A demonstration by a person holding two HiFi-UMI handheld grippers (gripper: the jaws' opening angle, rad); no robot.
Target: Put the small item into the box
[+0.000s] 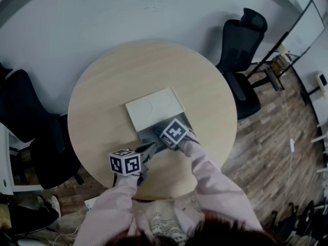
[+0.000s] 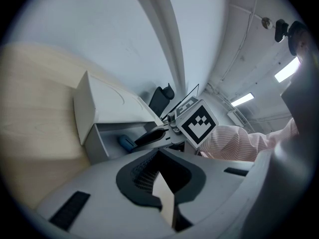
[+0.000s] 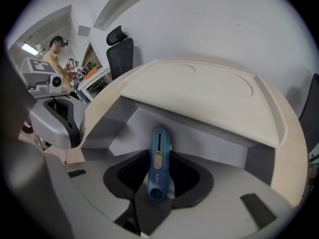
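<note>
While the head view hides the inside of the box (image 1: 154,108) behind the right gripper (image 1: 160,141), that gripper's own view shows the blue item (image 3: 158,159) lying in the box between its spread fingers, the pads off it. The left gripper (image 2: 162,177) view shows the item on the box floor and its own fingers spread and empty. Cubes (image 2: 199,125) bear black-and-white square markers. The item's print is too small to read.

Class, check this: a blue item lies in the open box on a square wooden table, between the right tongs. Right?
No: the table is round, not square, as the head view shows. The blue item does lie in the open box between the right tongs.
</note>
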